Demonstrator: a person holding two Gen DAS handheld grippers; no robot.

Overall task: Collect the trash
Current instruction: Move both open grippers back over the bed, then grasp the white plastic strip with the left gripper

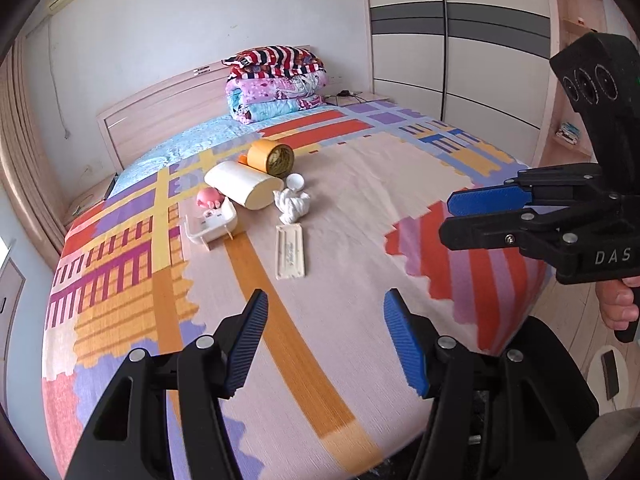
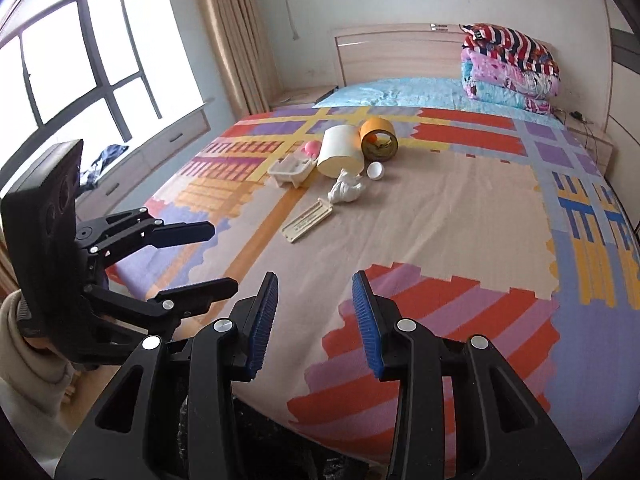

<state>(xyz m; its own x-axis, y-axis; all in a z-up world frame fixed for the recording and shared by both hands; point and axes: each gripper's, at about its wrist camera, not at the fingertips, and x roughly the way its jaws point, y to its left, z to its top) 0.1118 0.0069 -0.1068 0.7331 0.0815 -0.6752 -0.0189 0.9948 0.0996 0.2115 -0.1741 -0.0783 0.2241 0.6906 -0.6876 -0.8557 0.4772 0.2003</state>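
Right now, through the left wrist camera, my left tongs (image 1: 324,344) hover above the near part of the bed (image 1: 360,216), jaws apart and holding nothing. The likely trash sits well ahead in one cluster: a crumpled white tissue (image 1: 292,206), a flat cream card (image 1: 291,251) just in front of it, a small white cap (image 1: 295,181), a cream cylinder (image 1: 243,189) lying on its side, a roll of tape (image 1: 272,157), a white tray (image 1: 212,228) and a pink toy (image 1: 209,198). My right tongs (image 1: 464,216) come in from the right, jaws also apart, empty.

From the right wrist camera, the right tongs (image 2: 314,322) point at the same cluster, with the tissue (image 2: 346,192) nearest the card (image 2: 307,220). The left tongs (image 2: 216,256) hang off to the left, near the bed's edge.

I judge the tissue the easiest first grab: soft, standing proud of the sheet, so I should come down from above and close on its bulk without snagging the sheet. The card lies flat and will need an edge pinch. Open bed lies between tongs and cluster; folded quilts (image 2: 510,68) are far back, well clear.
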